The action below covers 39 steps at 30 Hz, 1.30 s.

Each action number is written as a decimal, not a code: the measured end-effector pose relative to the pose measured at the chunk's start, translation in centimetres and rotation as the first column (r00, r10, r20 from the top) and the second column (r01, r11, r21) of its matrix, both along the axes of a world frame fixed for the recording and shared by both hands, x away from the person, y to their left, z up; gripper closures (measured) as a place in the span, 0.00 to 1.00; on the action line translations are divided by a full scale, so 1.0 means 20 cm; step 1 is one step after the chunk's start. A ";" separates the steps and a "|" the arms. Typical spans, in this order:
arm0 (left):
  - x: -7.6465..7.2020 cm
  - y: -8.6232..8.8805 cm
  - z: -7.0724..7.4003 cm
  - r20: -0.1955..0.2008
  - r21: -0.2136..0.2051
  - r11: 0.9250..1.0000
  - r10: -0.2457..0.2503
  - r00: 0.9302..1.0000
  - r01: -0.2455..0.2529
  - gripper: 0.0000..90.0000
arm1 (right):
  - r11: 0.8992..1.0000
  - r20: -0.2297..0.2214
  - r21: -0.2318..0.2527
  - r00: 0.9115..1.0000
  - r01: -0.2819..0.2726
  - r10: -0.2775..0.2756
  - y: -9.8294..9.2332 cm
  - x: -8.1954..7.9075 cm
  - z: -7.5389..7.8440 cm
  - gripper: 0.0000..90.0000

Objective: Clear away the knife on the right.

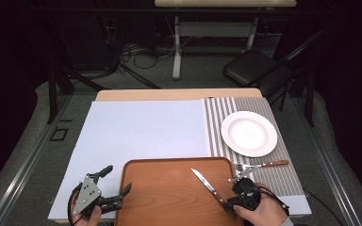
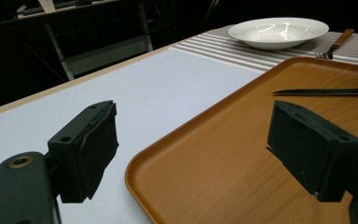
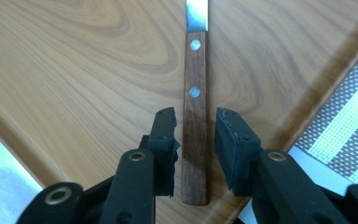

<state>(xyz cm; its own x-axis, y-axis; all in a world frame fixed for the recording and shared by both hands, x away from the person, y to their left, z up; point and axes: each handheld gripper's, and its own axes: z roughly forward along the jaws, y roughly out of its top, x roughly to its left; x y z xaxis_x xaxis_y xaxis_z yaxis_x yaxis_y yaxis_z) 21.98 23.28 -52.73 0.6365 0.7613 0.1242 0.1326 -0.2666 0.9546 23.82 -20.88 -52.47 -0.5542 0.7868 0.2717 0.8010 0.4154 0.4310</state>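
Note:
A knife with a wooden handle lies on the brown wooden tray, blade pointing to the far left. My right gripper sits low over the tray's right front corner. Its jaws flank the end of the handle with a thin gap on each side, so it is open. My left gripper is wide open at the tray's left front edge, one jaw over the white sheet, the other over the tray, nothing between them. The knife lies farther off in the left gripper view.
A white plate stands on the striped placemat at the right, with a wooden-handled fork just in front of it. A white sheet covers the table's left and middle. A chair and desk legs stand beyond the far edge.

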 end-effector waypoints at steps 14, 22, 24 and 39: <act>0.00 0.00 0.00 0.005 0.002 1.000 0.000 1.000 0.000 0.17 | 0.992 0.107 0.003 0.986 -0.127 0.126 0.06 0.07 0.08 1.00; 0.00 0.00 0.00 0.004 0.003 1.000 -0.005 1.000 0.005 0.17 | 0.986 0.096 0.022 0.983 -0.162 0.159 0.13 0.12 0.03 1.00; 0.00 0.00 0.00 0.003 0.003 1.000 -0.006 1.000 0.006 0.17 | 0.987 0.098 0.026 0.983 -0.161 0.158 0.15 0.13 0.02 1.00; 0.00 -0.01 0.00 0.003 0.006 1.000 -0.005 1.000 0.005 0.17 | 0.988 0.081 0.007 0.985 -0.157 0.156 0.15 0.16 -0.05 1.00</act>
